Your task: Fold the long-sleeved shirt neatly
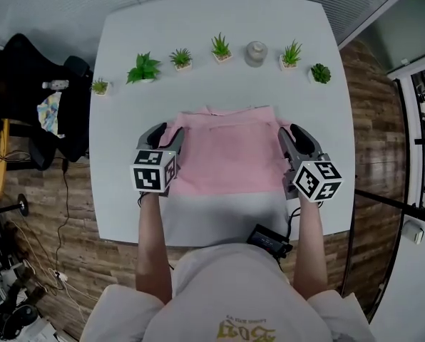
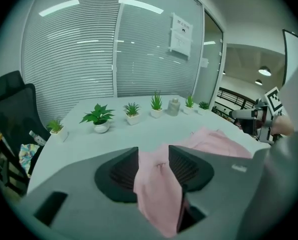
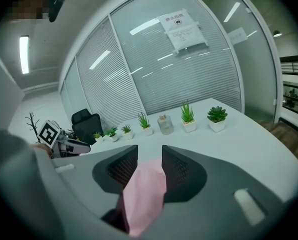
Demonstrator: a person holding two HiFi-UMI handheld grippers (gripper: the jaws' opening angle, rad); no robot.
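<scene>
The pink long-sleeved shirt (image 1: 227, 159) lies on the white table (image 1: 219, 84) as a folded rectangle, its near edge straight. My left gripper (image 1: 167, 135) sits at the shirt's left edge and my right gripper (image 1: 292, 135) at its right edge. In the left gripper view, the jaws of the left gripper (image 2: 153, 159) stand apart and a loose fold of pink cloth (image 2: 156, 189) hangs between them. The right gripper view shows the same: the right gripper's (image 3: 149, 166) jaws are parted around a slack strip of the shirt (image 3: 144, 191).
Several small potted plants (image 1: 144, 68) and a grey jar (image 1: 255, 53) line the table's far side. A black office chair (image 1: 27, 98) with a cloth on it stands left of the table. A black device (image 1: 269, 241) with a cable rests at the near edge.
</scene>
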